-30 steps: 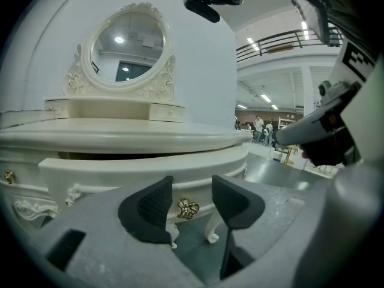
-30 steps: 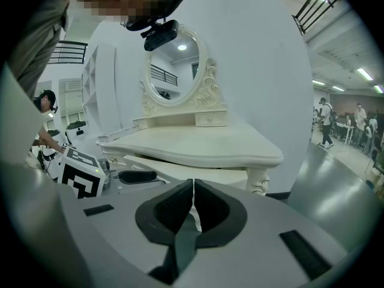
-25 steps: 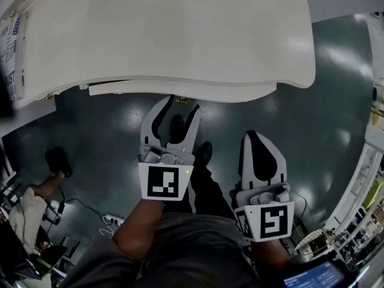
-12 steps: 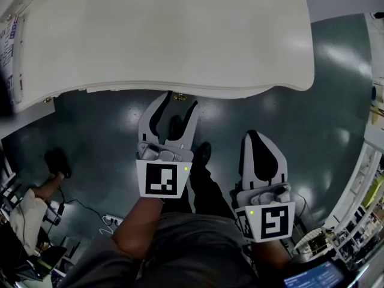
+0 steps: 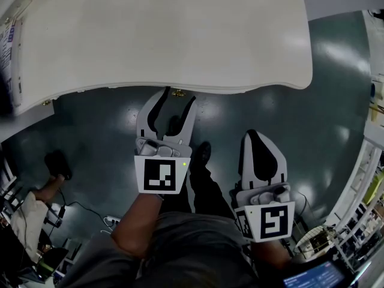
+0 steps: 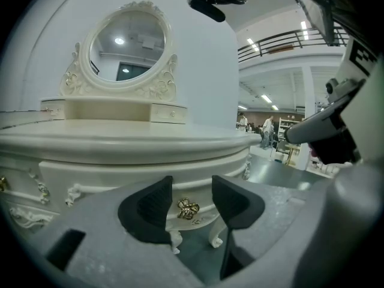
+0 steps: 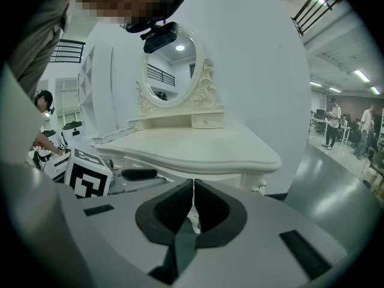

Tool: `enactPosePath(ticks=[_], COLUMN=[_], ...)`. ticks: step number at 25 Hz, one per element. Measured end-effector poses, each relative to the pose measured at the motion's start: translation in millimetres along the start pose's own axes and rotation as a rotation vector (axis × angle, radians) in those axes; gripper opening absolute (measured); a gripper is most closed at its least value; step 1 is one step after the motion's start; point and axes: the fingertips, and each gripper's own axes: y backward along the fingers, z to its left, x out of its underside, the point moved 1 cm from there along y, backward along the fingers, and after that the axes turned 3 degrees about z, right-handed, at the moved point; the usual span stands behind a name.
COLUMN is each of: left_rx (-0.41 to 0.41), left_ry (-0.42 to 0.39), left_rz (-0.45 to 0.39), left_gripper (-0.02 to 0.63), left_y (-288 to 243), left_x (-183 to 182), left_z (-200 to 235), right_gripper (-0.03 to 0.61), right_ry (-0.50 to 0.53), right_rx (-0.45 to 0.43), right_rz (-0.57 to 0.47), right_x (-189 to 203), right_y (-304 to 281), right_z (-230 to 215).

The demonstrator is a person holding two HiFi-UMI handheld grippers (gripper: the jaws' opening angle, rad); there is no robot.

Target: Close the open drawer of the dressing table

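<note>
Cream dressing table [image 5: 180, 35] — glossy, perhaps teal floor [image 5: 336, 101]

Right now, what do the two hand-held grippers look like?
Both the left hand-held gripper and right hand-held gripper are white-grey, with curved tapering jaws lined in black padding. Each carries a cube with black-and-white square markers; the left one shows a small green light.

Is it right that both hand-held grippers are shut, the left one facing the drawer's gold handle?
Only the right hand-held gripper is shut. The left gripper view shows the left hand-held gripper open, jaws apart, facing the drawer's gold handle.
</note>
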Motion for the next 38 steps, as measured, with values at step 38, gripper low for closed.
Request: enactPosePath(ticks=[38], left_rx=[-0.058], left_ry=[0.051], left_rz=[-0.070], left_gripper=[0.225], left_y=[54], left_x=[-37], left_z=[-8], right_gripper=[0.015], right_ry=[0.029], right_rx=[-0.060], right_rz=[-0.104], right_x=[-32], right_y=[16], right_z=[19])
